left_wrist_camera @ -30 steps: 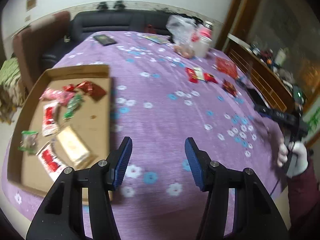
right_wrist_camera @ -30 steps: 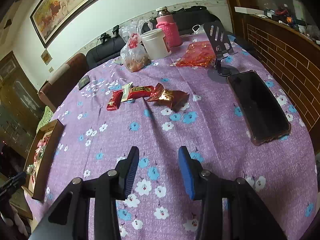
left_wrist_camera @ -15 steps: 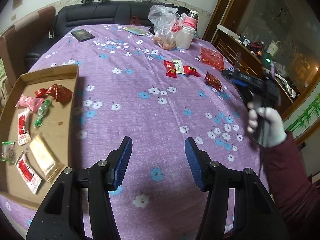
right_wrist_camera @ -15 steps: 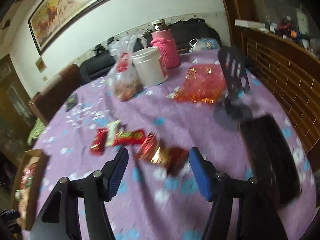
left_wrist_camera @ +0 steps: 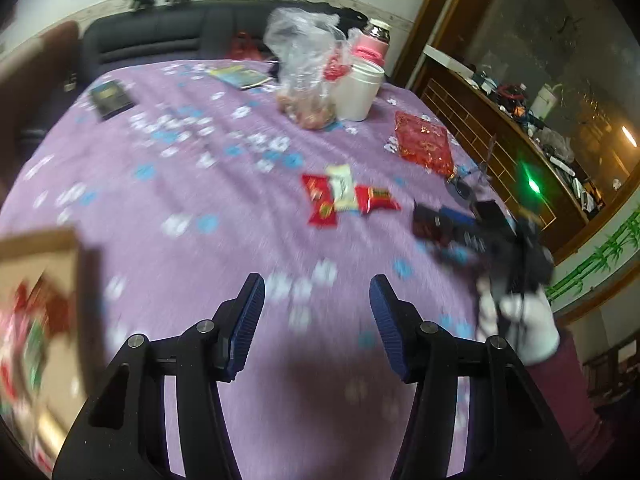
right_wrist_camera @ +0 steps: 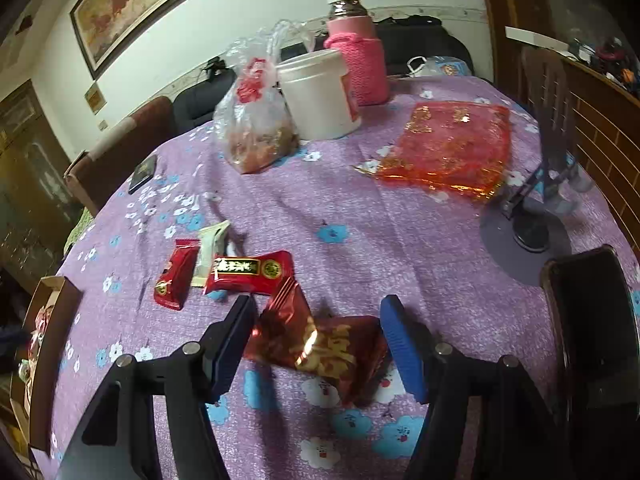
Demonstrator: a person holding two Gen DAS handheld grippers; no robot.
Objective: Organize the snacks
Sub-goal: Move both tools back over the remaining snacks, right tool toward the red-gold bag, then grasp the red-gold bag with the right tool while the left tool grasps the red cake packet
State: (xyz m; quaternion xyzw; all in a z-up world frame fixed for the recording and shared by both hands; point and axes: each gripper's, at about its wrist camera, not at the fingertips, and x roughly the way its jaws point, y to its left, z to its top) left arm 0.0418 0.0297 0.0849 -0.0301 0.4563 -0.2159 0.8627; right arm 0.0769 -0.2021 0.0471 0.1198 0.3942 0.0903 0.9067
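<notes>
Straddling crinkly dark-red foil snack packet (right_wrist_camera: 320, 348) with spread, unclenched right gripper (right_wrist_camera: 318, 340); left gripper (left_wrist_camera: 317, 320) gaping, empty. Risking slippery foil skidding sideways on uneven closing.

Left wrist view: looking forward and down along the left gripper (left_wrist_camera: 317, 312) from the near edge of the purple flowered tablecloth (left_wrist_camera: 208, 184), facing the far sofa (left_wrist_camera: 160, 36); blurred, cardboard tray (left_wrist_camera: 44, 248) at left, right gripper (left_wrist_camera: 444, 226) in a gloved hand (left_wrist_camera: 520, 320) at right.

Right wrist view: set lower and closer to the cloth, aimed the same way along the right gripper, a red-gold snack packet (right_wrist_camera: 320, 348) just ahead.

Shared in both: three snack packets (left_wrist_camera: 348, 198), plastic bag (left_wrist_camera: 308, 72), white tub (left_wrist_camera: 358, 90), red foil pouch (left_wrist_camera: 424, 144).
</notes>
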